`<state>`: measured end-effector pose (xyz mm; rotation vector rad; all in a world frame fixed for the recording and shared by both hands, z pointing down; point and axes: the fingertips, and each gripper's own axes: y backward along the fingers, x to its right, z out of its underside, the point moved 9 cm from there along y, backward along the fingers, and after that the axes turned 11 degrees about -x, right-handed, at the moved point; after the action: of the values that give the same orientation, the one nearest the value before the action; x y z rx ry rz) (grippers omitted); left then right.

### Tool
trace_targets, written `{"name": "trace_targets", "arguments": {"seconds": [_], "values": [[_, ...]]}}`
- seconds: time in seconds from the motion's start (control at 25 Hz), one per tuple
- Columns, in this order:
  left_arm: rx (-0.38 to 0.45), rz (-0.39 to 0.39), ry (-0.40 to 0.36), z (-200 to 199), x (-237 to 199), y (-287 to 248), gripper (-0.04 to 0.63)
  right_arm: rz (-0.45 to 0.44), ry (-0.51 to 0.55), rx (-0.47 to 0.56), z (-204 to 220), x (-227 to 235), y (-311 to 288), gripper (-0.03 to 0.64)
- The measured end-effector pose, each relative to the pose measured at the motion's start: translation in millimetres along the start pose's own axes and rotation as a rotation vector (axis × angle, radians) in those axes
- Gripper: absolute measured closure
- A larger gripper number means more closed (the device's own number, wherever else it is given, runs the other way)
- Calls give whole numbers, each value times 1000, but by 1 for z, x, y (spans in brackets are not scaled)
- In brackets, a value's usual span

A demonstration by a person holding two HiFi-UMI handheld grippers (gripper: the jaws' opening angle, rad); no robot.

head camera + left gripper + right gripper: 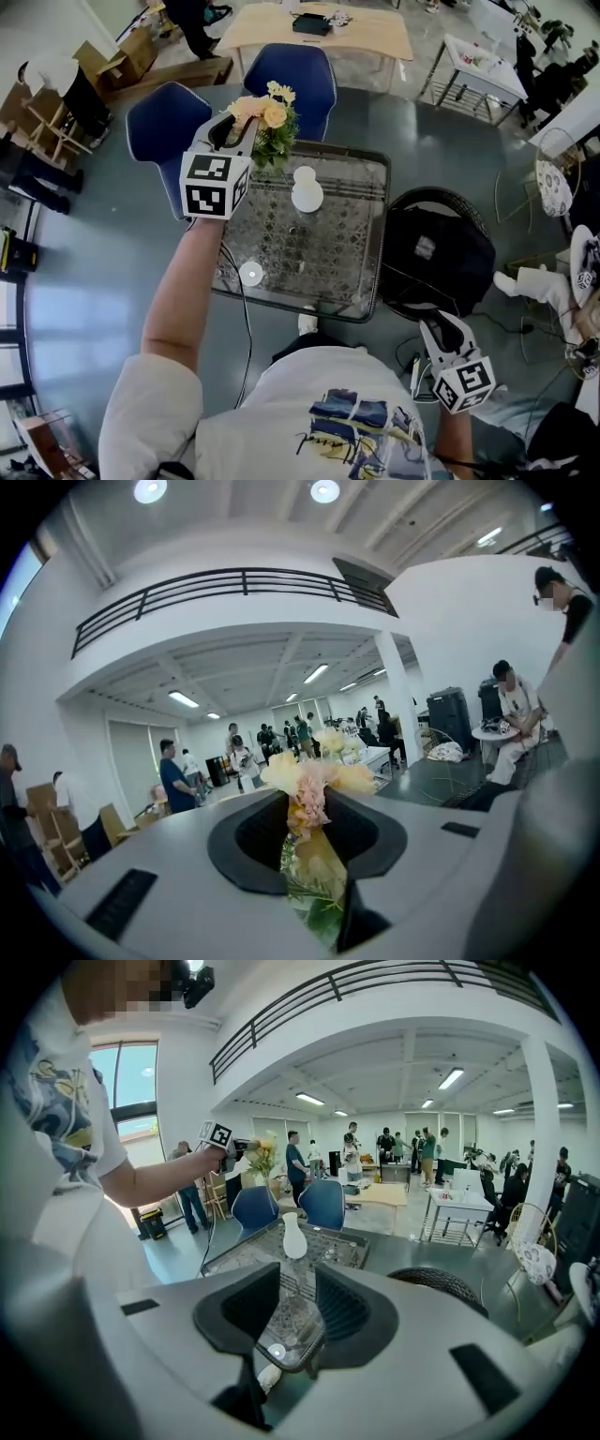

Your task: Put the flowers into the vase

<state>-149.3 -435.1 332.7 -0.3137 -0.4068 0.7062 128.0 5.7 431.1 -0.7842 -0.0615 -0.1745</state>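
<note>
A bunch of pale yellow and pink flowers point(266, 116) with green leaves is held high above the far left corner of the glass table point(339, 255). My left gripper point(236, 129) is shut on its stems; in the left gripper view the flowers point(309, 778) stand up between the jaws of the left gripper point(311, 829). The white vase point(307, 190) stands upright on the far half of the table, to the right of the flowers and below them. My right gripper point(434, 329) hangs low at my right side, open and empty. From the right gripper point(298, 1303) I see the vase point(294, 1238) ahead and the flowers point(264, 1156) raised at left.
A small white round thing point(250, 274) lies on the table's near left part. A black bag point(437, 249) sits on a round wicker seat right of the table. Two blue chairs point(292, 67) stand behind the table. People move about farther back.
</note>
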Motion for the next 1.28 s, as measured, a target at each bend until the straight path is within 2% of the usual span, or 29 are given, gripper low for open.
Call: {"name": "trace_targets", "arguments": {"seconds": [0.16, 0.4, 0.76, 0.92, 1.12, 1.28], "values": [[23, -4, -101, -20, 20, -22, 486, 29, -37, -1, 10, 5, 11, 503], [42, 3, -174, -20, 42, -57, 486, 75, -83, 2, 15, 7, 22, 503], [9, 34, -167, 43, 73, -92, 486, 98, -113, -14, 19, 14, 25, 503], [-23, 84, -151, 70, 82, -100, 482, 98, -113, -25, 12, 12, 27, 503], [-95, 123, -126, 106, 96, -107, 420, 99, -103, -27, 22, 11, 28, 503], [-126, 138, -110, 110, 101, -102, 366, 89, -95, -28, 22, 14, 29, 503]]}}
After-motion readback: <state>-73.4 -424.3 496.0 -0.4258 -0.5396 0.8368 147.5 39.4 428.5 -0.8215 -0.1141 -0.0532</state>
